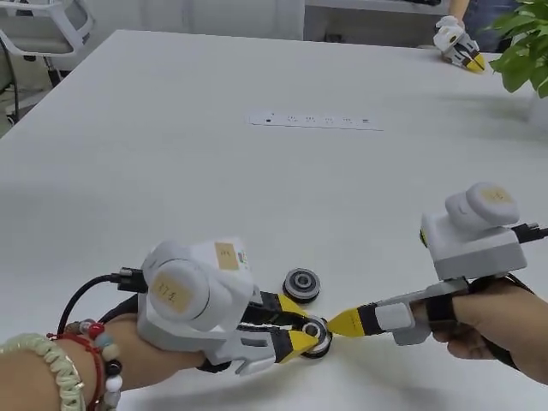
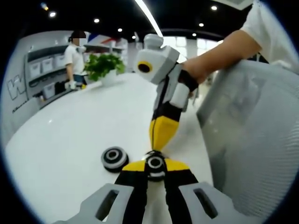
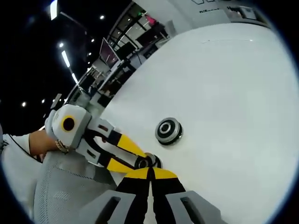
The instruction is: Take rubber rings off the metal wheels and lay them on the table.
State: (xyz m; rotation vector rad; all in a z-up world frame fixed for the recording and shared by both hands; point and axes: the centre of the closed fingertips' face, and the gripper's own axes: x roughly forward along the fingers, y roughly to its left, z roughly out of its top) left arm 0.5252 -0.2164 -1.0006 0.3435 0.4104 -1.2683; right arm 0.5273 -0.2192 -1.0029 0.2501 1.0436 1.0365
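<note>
My left gripper (image 1: 308, 330) (image 2: 155, 166) sits at the table's near edge, shut on a small metal wheel (image 1: 315, 329) (image 2: 155, 163) (image 3: 152, 161) with a black rubber ring around it. From the right comes my right gripper (image 1: 336, 324) (image 3: 150, 171) (image 2: 158, 147). Its yellow jaws are shut, and their point touches the held wheel's rim. Whether it pinches the ring I cannot tell. A second ringed wheel (image 1: 301, 283) (image 2: 114, 158) (image 3: 168, 130) lies flat on the white table (image 1: 214, 171), just beyond the left gripper's tips.
A flush socket strip (image 1: 312, 120) is set in the table's middle. At the far right corner are a green plant (image 1: 527, 47) and another person's gripper (image 1: 458, 43). A chair (image 1: 47, 26) stands off the far left edge.
</note>
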